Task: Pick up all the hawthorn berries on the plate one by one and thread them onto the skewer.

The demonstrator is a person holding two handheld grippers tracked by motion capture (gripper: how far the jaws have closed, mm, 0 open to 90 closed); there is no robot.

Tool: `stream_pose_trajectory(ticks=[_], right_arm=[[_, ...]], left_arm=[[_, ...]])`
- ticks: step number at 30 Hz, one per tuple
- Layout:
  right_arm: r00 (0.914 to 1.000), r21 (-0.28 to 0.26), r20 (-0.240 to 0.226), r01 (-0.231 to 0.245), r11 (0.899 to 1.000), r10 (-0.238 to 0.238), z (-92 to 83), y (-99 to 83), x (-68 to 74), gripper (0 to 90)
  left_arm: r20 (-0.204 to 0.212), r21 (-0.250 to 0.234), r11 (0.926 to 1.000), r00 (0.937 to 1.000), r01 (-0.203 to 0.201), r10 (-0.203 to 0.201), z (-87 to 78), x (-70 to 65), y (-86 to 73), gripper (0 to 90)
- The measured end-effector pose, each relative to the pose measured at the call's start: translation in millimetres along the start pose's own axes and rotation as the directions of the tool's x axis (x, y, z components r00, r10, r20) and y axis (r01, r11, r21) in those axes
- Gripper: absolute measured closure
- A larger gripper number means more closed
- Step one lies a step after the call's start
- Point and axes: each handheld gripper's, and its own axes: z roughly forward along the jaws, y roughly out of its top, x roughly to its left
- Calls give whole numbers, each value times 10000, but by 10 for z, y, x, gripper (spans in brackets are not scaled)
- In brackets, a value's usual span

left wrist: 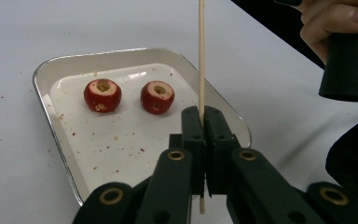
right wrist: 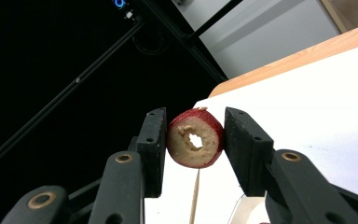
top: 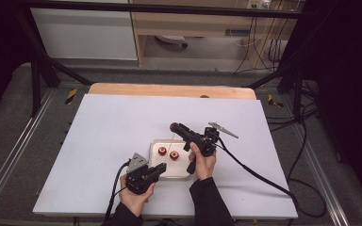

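A thin wooden skewer [left wrist: 201,56] stands upright, and my left gripper [left wrist: 204,116] is shut on its lower end at the near edge of a white metal tray [left wrist: 46,74]. Two cored red fruits [left wrist: 102,94] [left wrist: 157,97] lie in the tray. My right gripper [right wrist: 195,122] is shut on a third cored red fruit [right wrist: 195,144], with its hole facing the camera. This fruit [top: 174,126] hangs above the tray's far edge. The skewer's tip [right wrist: 195,196] shows just beneath it. In the high view the left gripper [top: 160,167] sits at the tray's [top: 179,175] near left corner.
The tray rests mid-table on a white sheet [top: 113,141], with red crumbs scattered around it. A wooden table edge [top: 169,89] runs along the far side. Black frame bars [top: 42,66] stand behind it. A cable [top: 259,176] trails right from the right gripper.
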Motion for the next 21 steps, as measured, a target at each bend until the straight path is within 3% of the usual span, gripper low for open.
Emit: stream_pose_trajectory(ticks=[21], right_arm=[[9999, 100, -62, -147, 9998, 148, 16, -95, 5, 609]], left_arm=[[57, -143, 9990, 9990, 434, -433, 26, -8, 40, 882]])
